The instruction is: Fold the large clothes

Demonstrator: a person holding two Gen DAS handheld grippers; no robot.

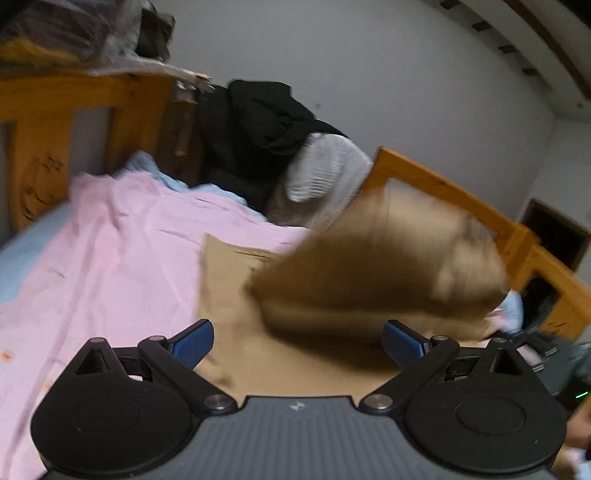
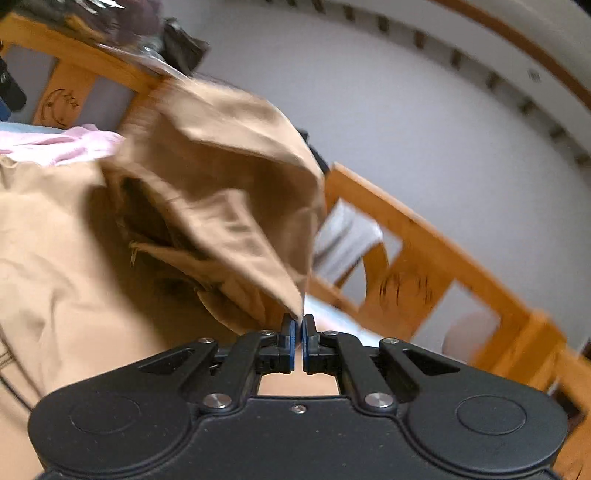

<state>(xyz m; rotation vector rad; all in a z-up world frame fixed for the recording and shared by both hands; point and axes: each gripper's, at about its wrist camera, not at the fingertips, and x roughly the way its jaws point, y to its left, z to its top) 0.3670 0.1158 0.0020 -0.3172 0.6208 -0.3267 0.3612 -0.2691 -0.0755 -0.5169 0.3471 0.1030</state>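
Tan cotton garment (image 2: 59,258), large and creased, lies spread over the near part of a pink bedsheet (image 1: 110,251), with one portion lifted off the bed. In the right wrist view the right gripper (image 2: 298,326) has its blue-padded fingers (image 2: 291,332) pressed together on a pointed corner of that tan cloth, and the raised fabric rises up and to the left from the pinch in a blurred, billowing fold. The rest of the garment stays flat on the bed at the left of that view.

In the left wrist view the left gripper (image 1: 297,339) stands with its blue-padded fingers (image 1: 194,343) wide apart, nothing between them. It sits above the flat near part of the tan garment, and the lifted fold appears just beyond it as a brown blur toward the right.

A light blue sheet (image 1: 22,251) shows at the far left edge under the pink one. An orange wooden bed frame (image 1: 443,188) with cut-out panels runs along the far and right sides. Against the white wall (image 1: 406,92), a heap of black clothing (image 1: 258,125) rests on the far side of the bed, with a white ribbed cloth (image 1: 325,166) touching its right side. Dark bundled items (image 1: 74,29) sit on top of the frame at the far left.
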